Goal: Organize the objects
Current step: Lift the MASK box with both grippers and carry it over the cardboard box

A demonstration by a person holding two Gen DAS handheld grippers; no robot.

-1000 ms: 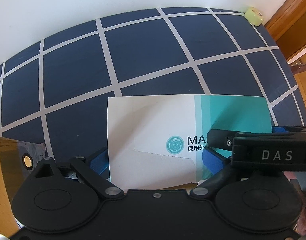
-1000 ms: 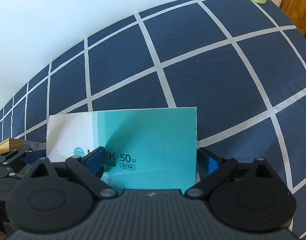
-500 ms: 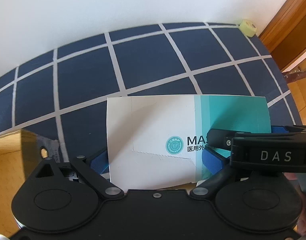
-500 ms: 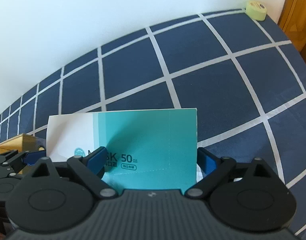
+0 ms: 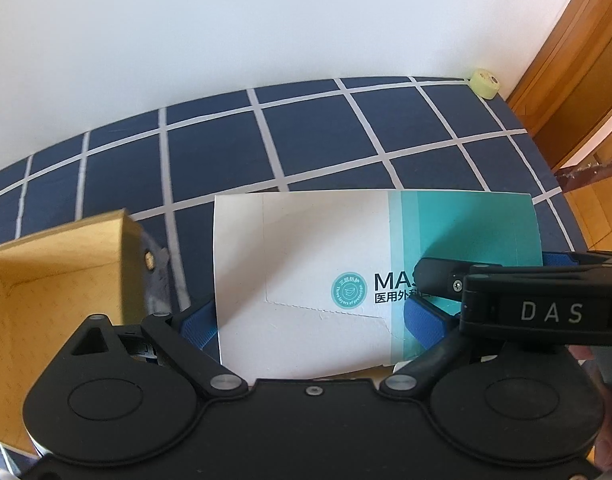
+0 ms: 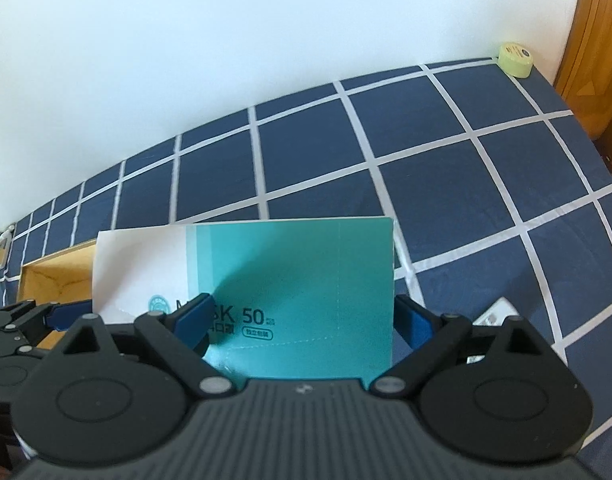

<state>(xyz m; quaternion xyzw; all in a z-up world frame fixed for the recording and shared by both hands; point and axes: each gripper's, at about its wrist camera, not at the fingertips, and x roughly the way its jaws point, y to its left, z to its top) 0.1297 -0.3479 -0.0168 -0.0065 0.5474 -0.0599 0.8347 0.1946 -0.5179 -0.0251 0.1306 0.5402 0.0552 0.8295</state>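
Here, a mask box (image 5: pixel 326 264), white at one end and teal at the other, is held clear of the surface (image 5: pixel 314 136) by both tongs at once. The left tongs (image 5: pixel 310 320) are clamped on the white end: one blue pad (image 5: pixel 200 326) is pressed against the box's short edge, and the other pad is laid against the printed face near the word beginning "MAS". The right tongs (image 6: pixel 302 320) are clamped on the teal end, with one blue pad (image 6: pixel 412 326) set against the outer edge and the other over the lettering beside the "50". Both pairs of jaws are spread wide, and the box is spanned between them.

In the left view, the right tongs' black body, marked "DAS", is seen crossing the box's teal corner. The surface is covered by a navy cloth with a white grid. A brown cardboard box (image 5: pixel 58 280) with an open top is seen to the left of the mask box, lower down on the cloth. A pale green roll of tape (image 6: pixel 515 59) is placed at the far corner of the surface, well apart from the box, next to a white wall (image 6: pixel 226 40) and wooden panelling.
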